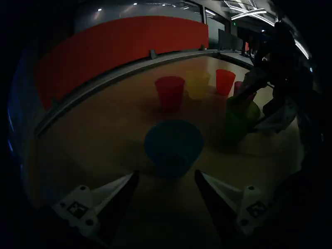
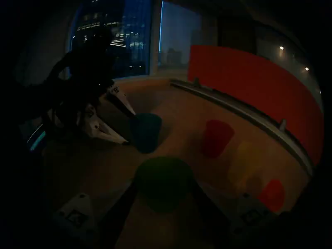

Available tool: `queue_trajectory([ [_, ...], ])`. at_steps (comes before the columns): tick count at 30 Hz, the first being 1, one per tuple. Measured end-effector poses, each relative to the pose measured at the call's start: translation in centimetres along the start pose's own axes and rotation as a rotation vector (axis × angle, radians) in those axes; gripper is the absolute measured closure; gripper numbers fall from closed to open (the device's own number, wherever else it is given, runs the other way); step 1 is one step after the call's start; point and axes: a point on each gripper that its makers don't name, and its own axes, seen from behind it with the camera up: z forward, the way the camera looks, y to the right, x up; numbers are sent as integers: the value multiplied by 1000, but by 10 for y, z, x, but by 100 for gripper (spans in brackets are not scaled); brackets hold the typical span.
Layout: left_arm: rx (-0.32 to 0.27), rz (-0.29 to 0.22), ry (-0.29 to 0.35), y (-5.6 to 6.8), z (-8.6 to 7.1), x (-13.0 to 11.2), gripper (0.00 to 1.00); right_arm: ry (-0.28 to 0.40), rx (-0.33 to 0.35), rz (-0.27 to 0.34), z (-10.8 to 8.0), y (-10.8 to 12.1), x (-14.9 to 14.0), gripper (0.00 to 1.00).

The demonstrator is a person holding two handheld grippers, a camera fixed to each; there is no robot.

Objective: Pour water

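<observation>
The scene is dim. A blue cup stands on the wooden table just ahead of my left gripper, whose fingers are open, one on each side of its base. In the right gripper view the same blue cup sits between the left gripper's white fingertips. My right gripper is shut on a green cup. In the left gripper view that green cup appears to the right of the blue one, slightly tilted, held by the right gripper.
A red cup, a yellow cup and an orange-red cup stand in a row behind; a magenta cup peeks out beyond the green one. A grey rail and a red panel border the table's far side.
</observation>
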Motion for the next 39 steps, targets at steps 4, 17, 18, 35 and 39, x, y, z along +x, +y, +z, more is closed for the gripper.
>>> queue_trajectory([
  [4, -1, -3, 3, 2, -4, -2, 6, -2, -3, -2, 1, -1, -2, 0],
  [17, 1, 2, 13, 7, -11, 0, 4, 6, -16, 15, -1, 1, -7, 0],
  [18, 3, 3, 14, 7, -12, 0, 4, 7, -17, 18, -1, 1, -7, 0],
  [35, 20, 23, 10, 12, -17, 3, 3, 19, -41, 6, -12, 4, -6, 0],
  [39, 26, 24, 11, 11, -20, 4, 2, 32, -39, 8, -17, 2, -1, 0],
])
